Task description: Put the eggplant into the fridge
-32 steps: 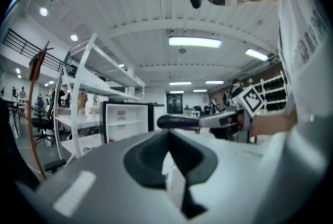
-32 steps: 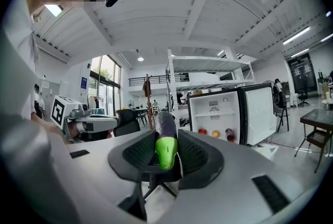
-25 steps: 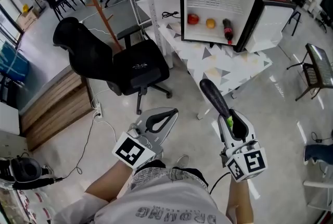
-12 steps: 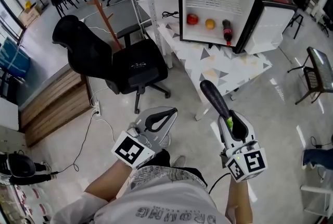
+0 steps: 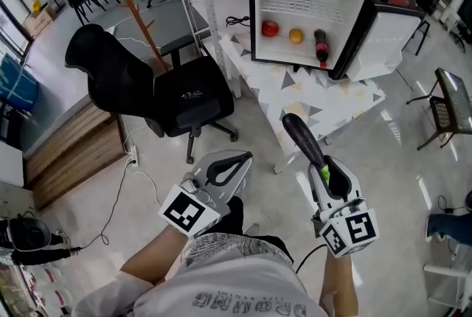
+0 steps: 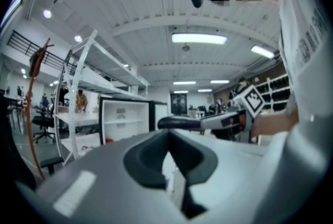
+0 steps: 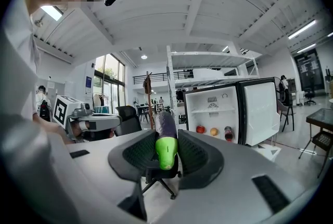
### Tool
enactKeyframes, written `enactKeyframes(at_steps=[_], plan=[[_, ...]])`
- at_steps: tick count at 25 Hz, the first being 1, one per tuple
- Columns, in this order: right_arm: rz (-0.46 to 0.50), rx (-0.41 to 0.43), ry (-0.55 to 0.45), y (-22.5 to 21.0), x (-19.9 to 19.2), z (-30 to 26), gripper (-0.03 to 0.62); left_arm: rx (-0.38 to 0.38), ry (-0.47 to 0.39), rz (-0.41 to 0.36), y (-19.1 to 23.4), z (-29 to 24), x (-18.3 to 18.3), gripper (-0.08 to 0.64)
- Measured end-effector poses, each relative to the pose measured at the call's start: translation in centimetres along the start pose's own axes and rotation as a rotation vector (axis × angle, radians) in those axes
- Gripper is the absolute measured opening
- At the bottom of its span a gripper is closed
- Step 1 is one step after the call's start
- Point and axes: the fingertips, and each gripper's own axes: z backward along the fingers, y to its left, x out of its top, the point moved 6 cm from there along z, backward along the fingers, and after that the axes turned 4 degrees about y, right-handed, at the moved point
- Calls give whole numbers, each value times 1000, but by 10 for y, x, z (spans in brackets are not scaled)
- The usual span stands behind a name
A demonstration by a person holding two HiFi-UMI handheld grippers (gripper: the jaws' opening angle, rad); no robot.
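Eggplant (image 5: 304, 142) clamped in right gripper (image 5: 324, 174), fridge (image 5: 310, 9) open in the upper middle of the head view.

Right gripper's 2 jaws are closed on the eggplant's green stem end. Its long axis runs up and slightly left in the head view, dark tip toward the fridge, roughly level. In the right gripper view the eggplant (image 7: 165, 137) sticks straight out between the pads. Left gripper (image 5: 243, 158) at lower left of centre has its jaw tips together, with nothing in them. The fridge stands on a patterned table (image 5: 317, 98) with its door (image 5: 387, 35) swung to the right; 3 items sit on its lower shelf (image 5: 295, 34). The table's near edge lies between eggplant tip and fridge front. Bare floor (image 5: 258, 138) lies below the grippers. A black office chair (image 5: 169, 91) crowds the left centre, beside the table.
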Motion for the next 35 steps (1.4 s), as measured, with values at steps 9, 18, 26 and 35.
enactKeyframes(at_steps=[9,18,26,35], plan=[[-8,2,18,-22,5,-52,126,2,18,14,47,-27,-5,6],[-12,-5,33,-39,13,-106,126,-5,25,26,100,-53,-11,6],[-22,-30,53,-55,20,-150,126,-26,31,39,146,-78,-15,6],[-18,-45,70,-70,32,-207,126,-42,50,44,201,-102,-19,6]])
